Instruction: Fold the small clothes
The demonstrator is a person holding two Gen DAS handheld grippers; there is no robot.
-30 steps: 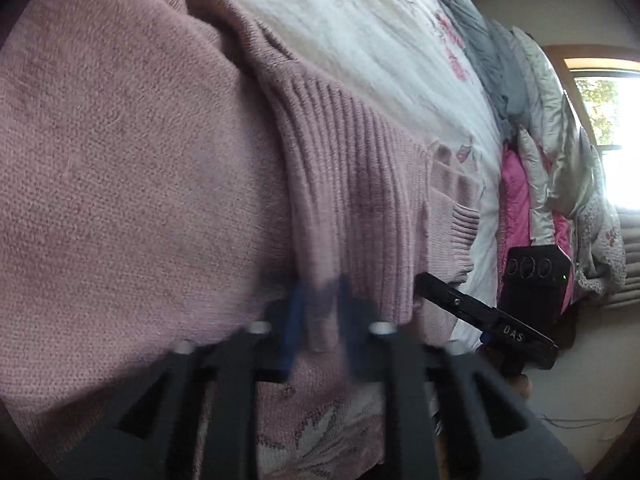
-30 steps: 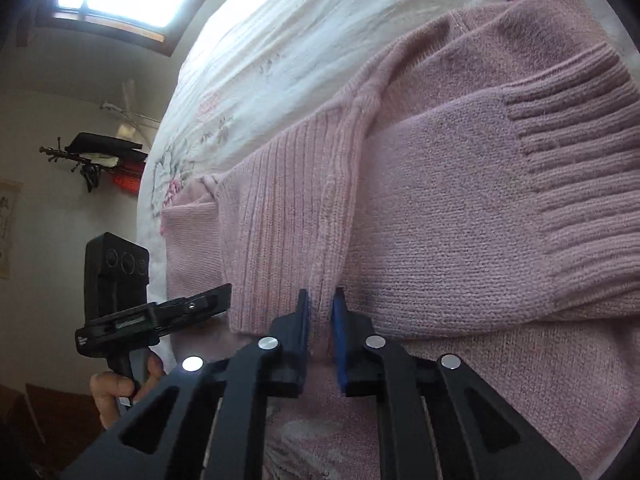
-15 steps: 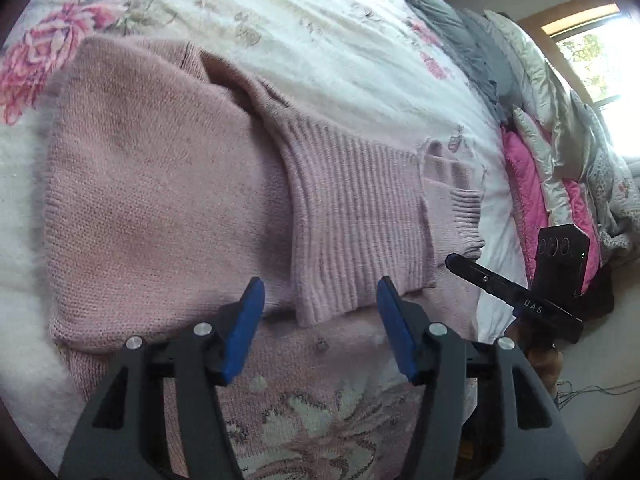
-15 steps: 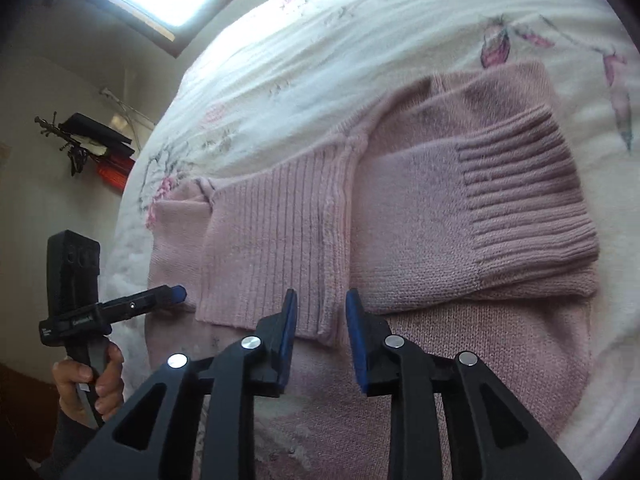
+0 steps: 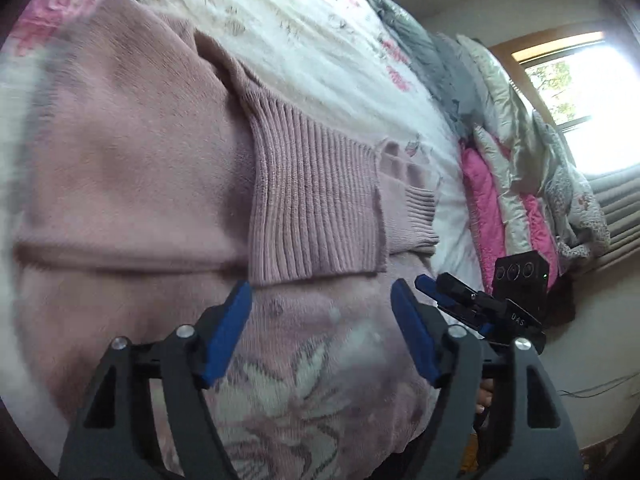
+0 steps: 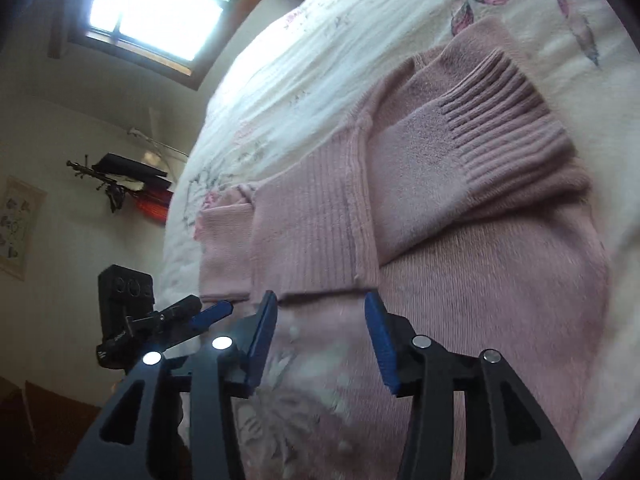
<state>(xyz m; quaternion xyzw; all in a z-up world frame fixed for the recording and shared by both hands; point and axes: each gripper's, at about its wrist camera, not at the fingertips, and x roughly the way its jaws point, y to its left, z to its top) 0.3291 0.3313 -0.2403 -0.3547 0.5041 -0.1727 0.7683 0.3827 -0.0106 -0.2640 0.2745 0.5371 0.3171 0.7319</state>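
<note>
While both of my tools hang just above the bed, a dusty-pink knitted sweater point(image 5: 132, 184) lies flat on the white bedspread with pink flower print point(image 5: 320, 52), near the bed's close edge. My left gripper point(image 5: 322, 300) has its blue-padded fingers point(image 5: 226, 334) spread wide and holds nothing; the gap between them frames the lower end of the ribbed hem band point(image 5: 316, 204), which is folded up over the sweater's body. My right gripper point(image 6: 320, 306) is likewise spread apart and empty, its blue pads point(image 6: 382, 344) over the pale flower pattern knitted into the sweater front point(image 6: 304, 396).

From the right wrist view, one sleeve with a ribbed cuff point(image 6: 504, 120) lies folded across the body, its edge touching the ribbed band. From the left wrist view, the other ribbed cuff point(image 5: 412, 212) lies at the far side of that band, toward the bed's right edge.

A heap of grey, cream and bright pink quilts point(image 5: 512, 176) sits along that edge, below a bright window point(image 5: 580, 100). Each wrist view shows the other gripper at the bed's near edge.
</note>
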